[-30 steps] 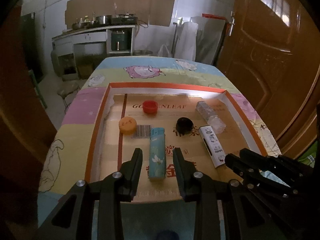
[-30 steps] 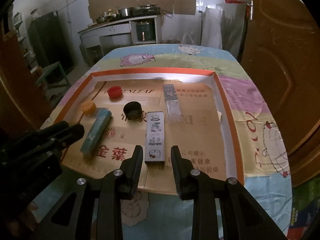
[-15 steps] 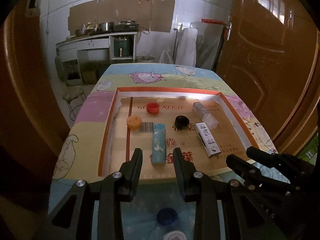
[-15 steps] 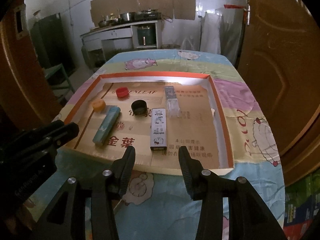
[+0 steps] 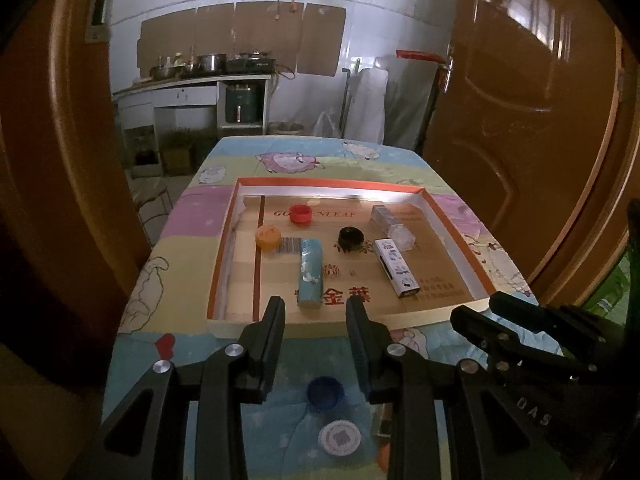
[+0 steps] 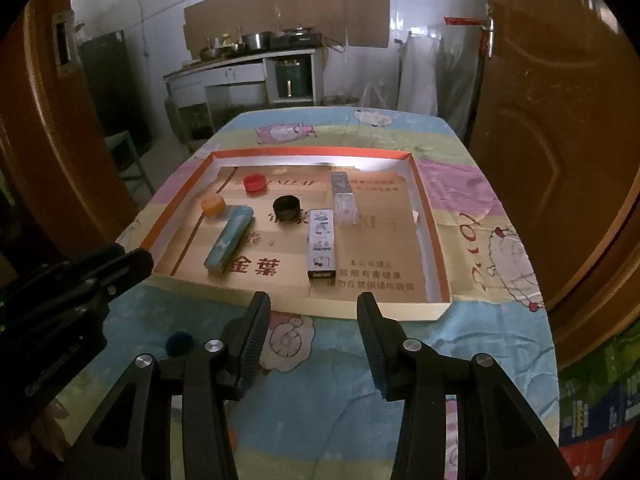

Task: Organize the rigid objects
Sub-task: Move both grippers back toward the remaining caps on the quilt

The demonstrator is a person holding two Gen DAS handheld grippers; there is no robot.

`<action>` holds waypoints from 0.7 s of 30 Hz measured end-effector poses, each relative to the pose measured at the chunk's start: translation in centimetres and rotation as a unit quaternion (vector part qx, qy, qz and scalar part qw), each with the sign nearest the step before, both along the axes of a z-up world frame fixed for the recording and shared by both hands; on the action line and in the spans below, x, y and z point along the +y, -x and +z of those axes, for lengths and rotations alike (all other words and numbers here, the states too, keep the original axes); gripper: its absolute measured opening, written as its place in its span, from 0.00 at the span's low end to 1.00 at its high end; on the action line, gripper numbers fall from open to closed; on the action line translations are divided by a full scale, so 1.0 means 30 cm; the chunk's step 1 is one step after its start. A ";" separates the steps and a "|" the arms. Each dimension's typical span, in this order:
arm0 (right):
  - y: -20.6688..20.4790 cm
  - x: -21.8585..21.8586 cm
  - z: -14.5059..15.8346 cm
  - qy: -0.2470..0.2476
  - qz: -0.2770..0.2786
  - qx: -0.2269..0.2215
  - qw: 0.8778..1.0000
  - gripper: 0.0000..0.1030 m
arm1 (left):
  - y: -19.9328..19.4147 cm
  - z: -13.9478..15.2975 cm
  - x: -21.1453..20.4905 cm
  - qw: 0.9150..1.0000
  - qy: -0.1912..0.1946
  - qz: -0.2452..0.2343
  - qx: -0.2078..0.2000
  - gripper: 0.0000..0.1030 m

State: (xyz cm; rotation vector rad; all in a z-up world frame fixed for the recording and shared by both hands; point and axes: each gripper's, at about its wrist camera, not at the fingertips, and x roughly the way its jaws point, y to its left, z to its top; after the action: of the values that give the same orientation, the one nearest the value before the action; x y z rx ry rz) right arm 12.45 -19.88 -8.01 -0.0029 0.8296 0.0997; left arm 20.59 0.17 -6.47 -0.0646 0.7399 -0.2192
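Tray: we see a shallow orange-rimmed cardboard tray (image 6: 432,236) on the cartoon-print counter (image 6: 480,320).
Contents: teal rectangular lighter (image 5: 310,272), white printed box (image 5: 396,266), clear plastic box (image 5: 390,226), and black (image 5: 351,237), red (image 5: 300,213) and orange (image 5: 268,237) caps lie apart.
Left claw (image 5: 316,318): we hold it wide, empty.
Right claw (image 6: 314,316): wide, empty.
Outside: blue cap (image 5: 325,392) near us.

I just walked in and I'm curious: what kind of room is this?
Most likely a plain home kitchen. Pots and a stove sit on a counter at the far wall, and the table wears a cartoon-sheep cloth, beside a wooden door.
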 end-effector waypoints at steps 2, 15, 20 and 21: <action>0.018 0.003 0.008 0.001 0.000 -0.003 1.000 0.45 | 0.018 0.005 0.010 1.000 0.001 0.002 -0.002 0.31; 0.125 0.007 0.034 0.006 -0.002 -0.013 1.000 0.45 | 0.119 0.015 0.068 1.000 0.005 0.013 -0.006 0.31; 0.170 0.009 0.029 0.006 0.000 -0.012 1.000 0.45 | 0.162 0.005 0.088 1.000 0.006 0.015 -0.005 0.31; 0.181 0.011 0.027 0.006 0.001 -0.013 1.000 0.45 | 0.171 0.002 0.091 1.000 0.007 0.015 -0.005 0.31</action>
State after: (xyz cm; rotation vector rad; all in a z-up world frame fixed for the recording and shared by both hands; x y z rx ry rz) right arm 7.03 -19.55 -7.20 -0.0168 0.8051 0.0969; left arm 15.47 2.89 -6.40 -0.0878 0.7280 -0.1958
